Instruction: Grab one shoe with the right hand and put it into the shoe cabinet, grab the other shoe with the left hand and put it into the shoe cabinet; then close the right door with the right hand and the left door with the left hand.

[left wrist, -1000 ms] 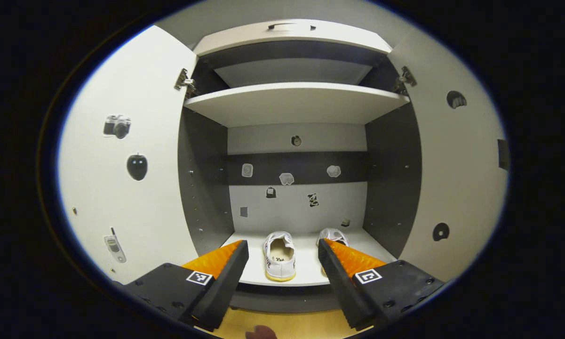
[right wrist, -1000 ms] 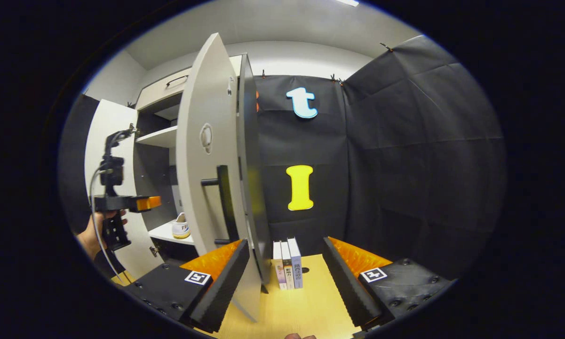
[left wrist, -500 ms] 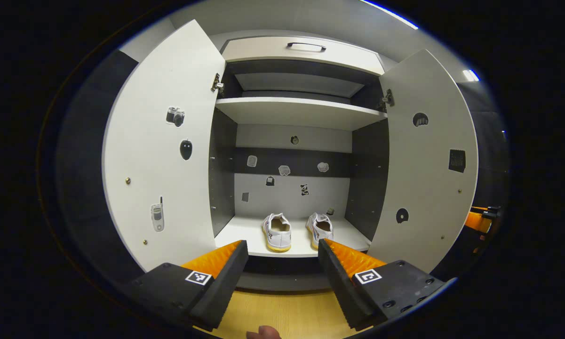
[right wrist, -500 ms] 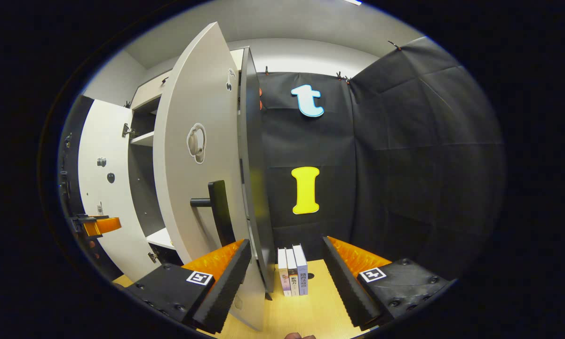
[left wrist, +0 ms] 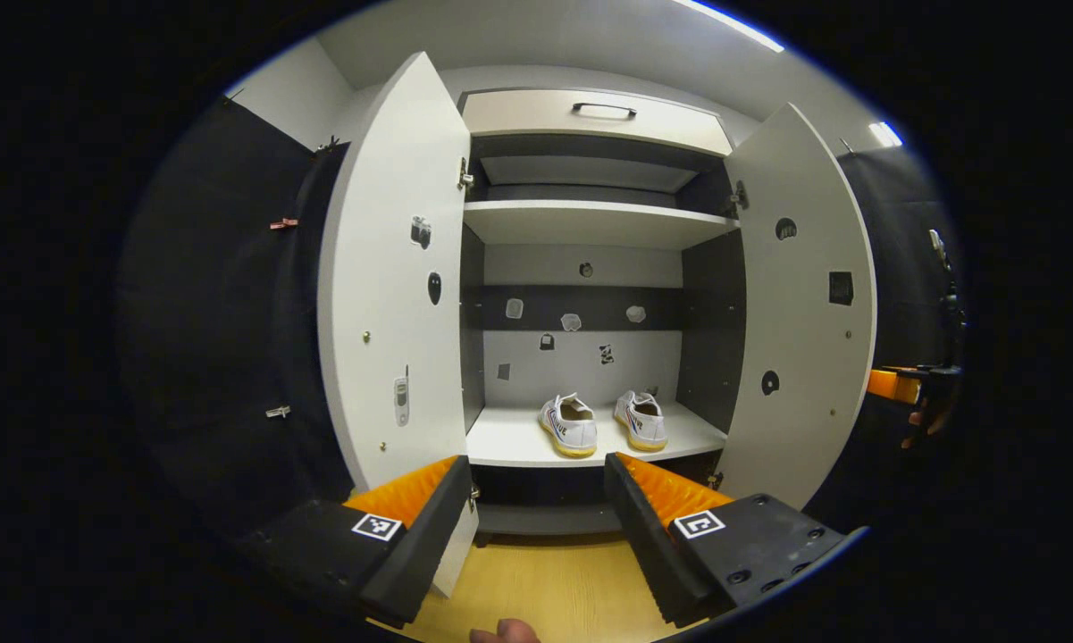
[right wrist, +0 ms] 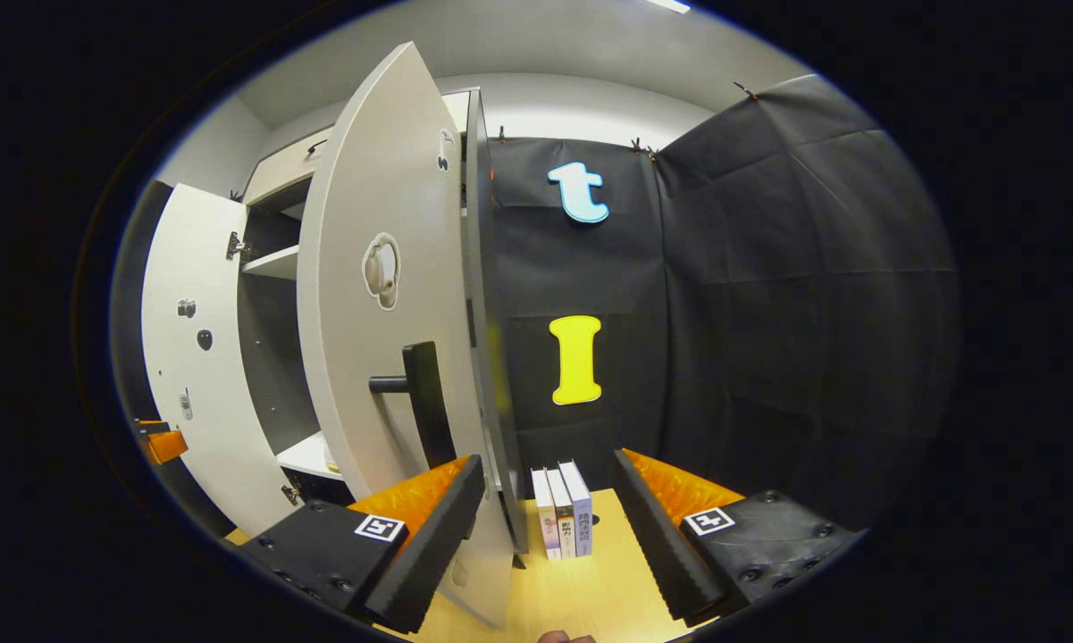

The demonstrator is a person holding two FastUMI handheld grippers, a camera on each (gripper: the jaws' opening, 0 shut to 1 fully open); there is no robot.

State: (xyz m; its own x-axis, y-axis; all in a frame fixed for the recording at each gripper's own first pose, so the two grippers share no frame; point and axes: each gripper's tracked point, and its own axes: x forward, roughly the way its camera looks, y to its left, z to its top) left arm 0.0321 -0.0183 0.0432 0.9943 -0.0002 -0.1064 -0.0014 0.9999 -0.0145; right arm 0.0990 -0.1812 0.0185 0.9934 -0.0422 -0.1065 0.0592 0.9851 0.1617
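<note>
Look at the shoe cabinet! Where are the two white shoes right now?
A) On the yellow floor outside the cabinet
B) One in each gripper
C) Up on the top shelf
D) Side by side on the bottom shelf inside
D: in the left gripper view both white shoes sit side by side on the bottom shelf of the open shoe cabinet.

Open shoe cabinet (left wrist: 590, 223), two shoes (left wrist: 603, 422) inside, spread gripper (left wrist: 536, 505)

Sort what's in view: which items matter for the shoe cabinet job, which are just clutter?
Job:
- two shoes, on the bottom shelf
- right door, open, handle facing the right claw
- left door, open
- left claw, open and empty

Clutter:
- three books standing on the floor
- stickers inside the cabinet
</note>
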